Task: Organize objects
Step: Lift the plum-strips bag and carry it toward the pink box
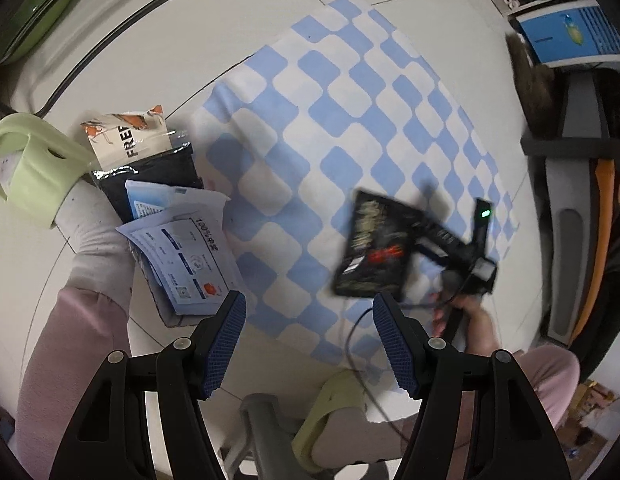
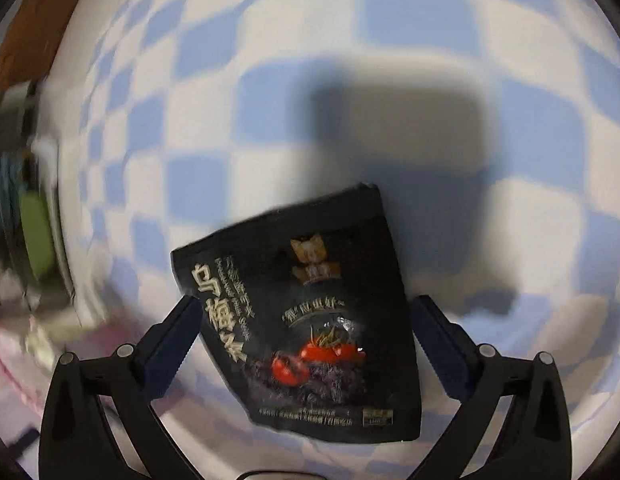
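The right tongs (image 2: 306, 328) pinch a flat black foil snack pouch printed with red tomatoes (image 2: 310, 320) in the air above the blue-and-white checked cloth (image 2: 390, 20), well apart from the stack of flat packets (image 1: 166, 216) on the floor. The left tongs (image 1: 310, 336) hang wide and empty. Motion blur suggests a fast swing, so I judge the slick pouch could twist or slip free before reaching the stack.

**Blue checks, black pouch, pale green slippers**

The cloth (image 1: 350, 92) is a light blue and white check. The snack pouch (image 2: 310, 320) is black with cream lettering, red tomatoes and an orange emblem. The fingers (image 1: 226, 340) carry dark blue ribbed pads on black frames. The slipper (image 1: 34, 164) is pale green, the trousers (image 1: 66, 360) pink, the sock (image 1: 94, 236) grey. The leaflet (image 1: 182, 256) is white with blue print; the packet (image 1: 130, 136) behind it is white with orange.
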{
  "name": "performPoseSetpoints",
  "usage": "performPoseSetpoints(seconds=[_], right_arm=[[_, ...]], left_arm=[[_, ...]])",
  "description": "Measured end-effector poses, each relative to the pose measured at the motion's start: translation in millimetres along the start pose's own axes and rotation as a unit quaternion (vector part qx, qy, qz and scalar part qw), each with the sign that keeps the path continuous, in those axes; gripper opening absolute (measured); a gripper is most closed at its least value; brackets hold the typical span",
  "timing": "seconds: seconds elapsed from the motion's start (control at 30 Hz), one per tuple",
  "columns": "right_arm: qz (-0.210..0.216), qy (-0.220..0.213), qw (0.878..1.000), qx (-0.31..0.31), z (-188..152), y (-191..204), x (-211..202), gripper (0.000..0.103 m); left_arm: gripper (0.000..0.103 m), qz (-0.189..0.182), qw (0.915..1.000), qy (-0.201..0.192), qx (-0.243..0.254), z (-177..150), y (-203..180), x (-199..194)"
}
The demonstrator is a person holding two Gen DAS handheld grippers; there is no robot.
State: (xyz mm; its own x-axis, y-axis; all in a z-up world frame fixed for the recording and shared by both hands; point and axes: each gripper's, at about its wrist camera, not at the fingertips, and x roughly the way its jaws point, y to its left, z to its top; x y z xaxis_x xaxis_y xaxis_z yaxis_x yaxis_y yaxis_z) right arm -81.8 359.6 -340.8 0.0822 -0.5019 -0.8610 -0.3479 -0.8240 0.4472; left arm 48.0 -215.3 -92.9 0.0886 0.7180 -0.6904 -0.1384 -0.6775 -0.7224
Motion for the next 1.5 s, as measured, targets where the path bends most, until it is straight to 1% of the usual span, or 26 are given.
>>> performPoseSetpoints(seconds=[0.07,0.13,0.2,0.23,0.3,0.33,0.4,0.5,0.57,0.6,0.63,0.73,0.77,0.8,0.87,0.9,0.97,1.0,1.03,1.07,1.13,1.23,1.3,1.4,1.47,1.5], right_arm=[[0.066,0.054,0.996,-0.018,-18.9,16.8,20.4,0.103],[0.146,0.116,0.981,-0.043,-46.2,38.4,41.3,0.102],[0.169,0.122,0.976,-0.057,-61.4,46.2,45.5,0.102],[0.156,0.119,0.979,-0.061,-65.6,45.2,46.1,0.102],[0.084,0.113,0.986,-0.084,-66.6,45.5,61.4,0.088],[0.067,0.118,0.986,-0.095,-64.7,46.4,72.4,0.085],[0.067,0.120,0.984,-0.114,-68.9,44.1,73.9,0.069],[0.064,0.124,0.978,-0.157,-78.6,52.2,74.3,0.061],[0.097,0.136,0.973,-0.159,-82.8,56.9,79.4,0.021],[0.163,0.171,0.962,-0.136,-86.0,51.2,81.9,0.017],[0.203,0.192,0.952,-0.123,-88.0,49.9,83.1,0.017],[0.279,0.204,0.931,-0.120,-95.0,56.3,77.1,0.019],[0.284,0.201,0.930,-0.122,-93.5,56.0,74.3,0.021],[0.270,0.196,0.933,-0.133,-93.9,57.7,73.2,0.022],[0.203,0.174,0.949,-0.169,-93.9,58.3,64.9,0.034],[0.150,0.139,0.962,-0.183,-88.3,52.9,59.5,0.039],[0.104,0.098,0.975,-0.170,-78.0,40.2,51.2,0.071],[0.088,0.080,0.982,-0.149,-71.3,26.6,45.6,0.079],[0.074,0.074,0.986,-0.127,-66.3,15.2,43.7,0.093],[0.067,0.072,0.990,-0.103,-62.1,0.4,39.3,0.099],[0.042,0.076,0.994,-0.071,-57.7,-20.3,39.2,0.099],[0.094,0.080,0.991,-0.054,-60.8,-28.6,38.2,0.099],[0.138,0.102,0.983,-0.062,-62.3,-22.1,47.5,0.099],[0.129,0.121,0.979,-0.101,-79.2,19.1,62.1,0.101],[0.164,0.160,0.966,-0.118,-91.5,39.3,77.0,0.090],[0.184,0.178,0.959,-0.122,-97.2,42.0,82.1,0.090]], left_arm=[[0.065,-0.014,0.9998,-0.008,0.014,2.1,0.2,-5.9],[0.065,-0.023,0.9995,-0.015,0.013,3.2,2.1,-9.8],[0.065,-0.031,0.9993,-0.018,0.007,2.5,6.5,-10.9],[0.065,-0.032,0.9993,-0.017,0.005,1.1,9.2,-10.3],[0.065,-0.029,0.9995,-0.014,0.001,-1.3,15.3,-8.2],[0.065,-0.027,0.9995,-0.014,0.000,-1.5,18.0,-8.0],[0.065,-0.024,0.9995,-0.018,-0.009,-2.4,25.6,-9.9],[0.065,-0.036,0.9987,-0.024,-0.028,-1.8,31.0,-14.3],[0.065,-0.050,0.9977,-0.029,-0.034,-0.7,35.0,-17.5],[0.065,-0.052,0.9975,-0.031,-0.036,-0.7,36.1,-19.0],[0.065,-0.053,0.9973,-0.034,-0.038,-1.1,38.0,-19.8],[0.065,-0.063,0.9959,-0.038,-0.053,-0.7,45.6,-21.9],[0.065,-0.069,0.9953,-0.038,-0.056,-0.2,47.8,-21.9],[0.065,-0.072,0.9950,-0.039,-0.057,-0.5,49.3,-21.3],[0.065,-0.072,0.9947,-0.043,-0.059,-1.1,53.3,-22.3],[0.065,-0.072,0.9946,-0.045,-0.060,-2.2,55.4,-22.2],[0.065,-0.075,0.9938,-0.046,-0.067,-3.8,58.8,-20.8],[0.065,-0.077,0.9935,-0.045,-0.071,-3.3,59.9,-20.3],[0.065,-0.079,0.9932,-0.044,-0.073,-2.5,61.0,-19.8],[0.065,-0.080,0.9930,-0.044,-0.075,-1.5,61.0,-19.8],[0.065,-0.080,0.9930,-0.047,-0.073,2.5,59.6,-21.0],[0.065,-0.086,0.9925,-0.054,-0.067,3.6,55.7,-23.3],[0.065,-0.088,0.9923,-0.055,-0.069,2.4,56.5,-22.1],[0.065,-0.089,0.9915,-0.052,-0.079,2.1,58.9,-19.8],[0.065,-0.095,0.9905,-0.050,-0.086,3.0,61.5,-19.1],[0.065,-0.097,0.9900,-0.051,-0.088,3.9,63.0,-19.8]])
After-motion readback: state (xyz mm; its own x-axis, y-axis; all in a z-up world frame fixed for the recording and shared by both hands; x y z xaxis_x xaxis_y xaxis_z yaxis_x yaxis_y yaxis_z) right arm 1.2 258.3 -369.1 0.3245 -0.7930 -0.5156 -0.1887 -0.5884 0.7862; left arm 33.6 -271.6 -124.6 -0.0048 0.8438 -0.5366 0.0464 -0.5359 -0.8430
